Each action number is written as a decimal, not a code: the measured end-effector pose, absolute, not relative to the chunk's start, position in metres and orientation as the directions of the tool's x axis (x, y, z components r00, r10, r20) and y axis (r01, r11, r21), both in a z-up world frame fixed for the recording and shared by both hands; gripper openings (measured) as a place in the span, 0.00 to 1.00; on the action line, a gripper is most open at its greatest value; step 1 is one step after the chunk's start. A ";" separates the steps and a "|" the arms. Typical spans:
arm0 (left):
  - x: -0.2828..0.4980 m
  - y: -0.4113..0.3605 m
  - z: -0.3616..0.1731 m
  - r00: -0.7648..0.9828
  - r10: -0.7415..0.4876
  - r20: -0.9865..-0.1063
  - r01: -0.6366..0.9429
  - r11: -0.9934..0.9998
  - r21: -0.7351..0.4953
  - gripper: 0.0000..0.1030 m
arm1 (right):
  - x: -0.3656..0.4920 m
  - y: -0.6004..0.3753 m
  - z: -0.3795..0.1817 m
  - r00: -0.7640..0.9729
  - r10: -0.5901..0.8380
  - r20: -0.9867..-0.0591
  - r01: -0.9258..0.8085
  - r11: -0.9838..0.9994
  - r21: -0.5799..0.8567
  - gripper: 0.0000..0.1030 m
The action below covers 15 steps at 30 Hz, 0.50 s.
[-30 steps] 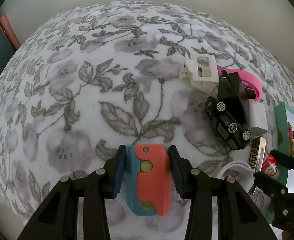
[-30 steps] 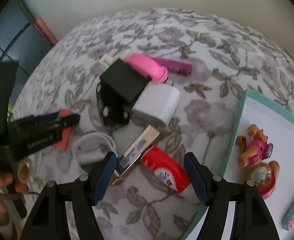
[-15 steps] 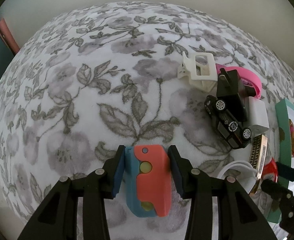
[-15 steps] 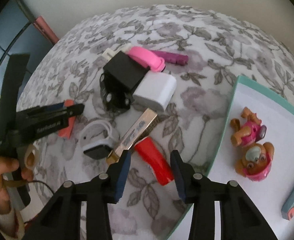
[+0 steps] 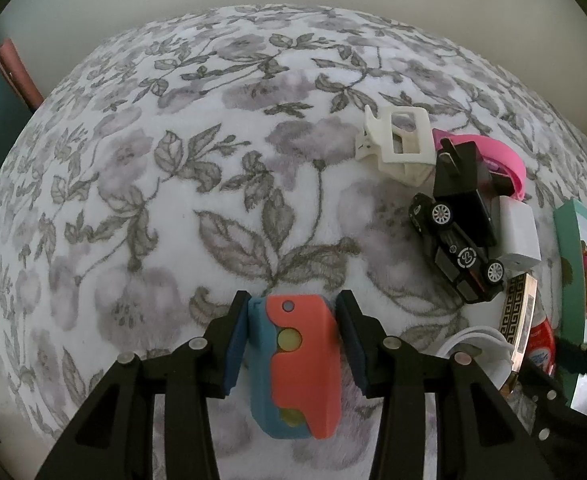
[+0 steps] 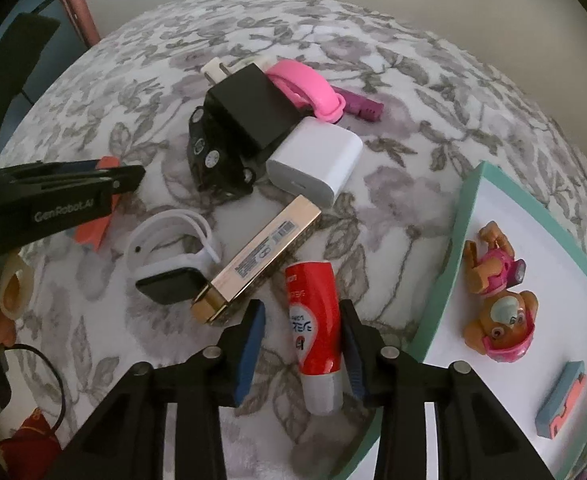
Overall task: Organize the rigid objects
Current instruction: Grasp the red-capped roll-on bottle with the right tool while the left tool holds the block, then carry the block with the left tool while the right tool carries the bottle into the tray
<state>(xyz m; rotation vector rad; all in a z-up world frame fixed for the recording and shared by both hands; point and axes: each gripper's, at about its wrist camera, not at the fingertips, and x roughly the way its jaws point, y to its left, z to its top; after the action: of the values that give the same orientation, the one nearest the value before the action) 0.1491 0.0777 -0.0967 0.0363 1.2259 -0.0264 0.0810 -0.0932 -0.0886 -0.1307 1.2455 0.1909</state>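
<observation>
My left gripper (image 5: 293, 344) is shut on an orange and blue block (image 5: 299, 364), just over the floral cloth; the gripper also shows in the right wrist view (image 6: 69, 196). My right gripper (image 6: 299, 346) is shut on a red glue stick (image 6: 313, 320) with a grey cap, held beside the teal tray (image 6: 437, 296). Two pup figures (image 6: 497, 292) and another orange and blue block (image 6: 561, 400) lie in the tray. A pile lies ahead: black toy car (image 6: 213, 164), black charger (image 6: 249, 112), white charger (image 6: 313, 160), gold box (image 6: 261, 256).
A white smartwatch (image 6: 169, 264), pink band (image 6: 305, 88), purple piece (image 6: 361, 106) and white clip (image 5: 397, 148) lie on the cloth. A hand and a tape roll (image 6: 11, 292) are at the left edge. A wall stands behind the table.
My right gripper has closed on the red glue stick and lifted it toward me, turning it upright between the fingers. My left gripper holds its block in the same place.
</observation>
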 end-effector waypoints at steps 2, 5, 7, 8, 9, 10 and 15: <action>0.149 0.076 -0.096 0.336 0.008 -0.942 0.038 0.999 0.021 0.42 | 0.081 -0.093 -0.087 0.307 0.074 -0.949 -0.199 0.980 0.012 0.23; 0.147 0.073 -0.095 0.328 0.025 -0.945 0.032 0.999 0.037 0.42 | 0.084 -0.087 -0.087 0.303 0.087 -0.949 -0.186 0.982 0.031 0.23; 0.145 0.072 -0.095 0.314 0.024 -0.949 0.022 0.999 0.032 0.42 | 0.083 -0.093 -0.084 0.303 0.109 -0.947 -0.174 0.983 0.057 0.23; 0.144 0.072 -0.094 0.308 0.019 -0.951 0.017 1.000 0.025 0.42 | 0.082 -0.097 -0.082 0.307 0.125 -0.943 -0.163 0.984 0.077 0.23; 0.143 0.072 -0.093 0.305 0.015 -0.952 0.014 1.000 0.020 0.42 | 0.082 -0.100 -0.079 0.315 0.139 -0.939 -0.152 0.984 0.094 0.23; 0.143 0.071 -0.091 0.304 0.012 -0.953 0.012 1.000 0.017 0.42 | 0.080 -0.103 -0.075 0.321 0.147 -0.936 -0.143 0.984 0.106 0.23; 0.136 0.064 -0.071 0.325 0.010 -0.946 0.011 1.000 0.015 0.42 | 0.075 -0.110 -0.057 0.369 0.187 -0.911 -0.115 0.981 0.155 0.23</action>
<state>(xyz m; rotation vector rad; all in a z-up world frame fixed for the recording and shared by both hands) 0.1360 0.0640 -0.0711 0.0195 1.2399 -0.0002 0.0754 -0.1103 -0.0567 0.0692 1.1777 0.1943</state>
